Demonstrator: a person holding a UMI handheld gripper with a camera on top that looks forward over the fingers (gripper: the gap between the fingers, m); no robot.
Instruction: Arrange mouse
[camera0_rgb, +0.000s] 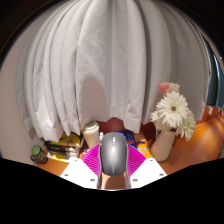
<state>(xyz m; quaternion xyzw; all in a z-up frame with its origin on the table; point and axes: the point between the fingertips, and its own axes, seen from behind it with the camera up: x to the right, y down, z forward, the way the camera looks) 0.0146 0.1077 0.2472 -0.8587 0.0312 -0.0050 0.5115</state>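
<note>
A grey computer mouse (114, 155) sits between my gripper's two fingers, its length running along them. Both pink pads (92, 159) press against its sides, so my gripper (114, 168) is shut on the mouse. The mouse is held up above the orange table (195, 140), with the curtain behind it. Its underside is hidden.
A white curtain (110, 70) fills the background. A white vase with pale daisies (172, 112) stands to the right of the fingers. A small white bottle (91, 133), a stack of books (66, 146) and a dark jar (38, 154) stand to the left.
</note>
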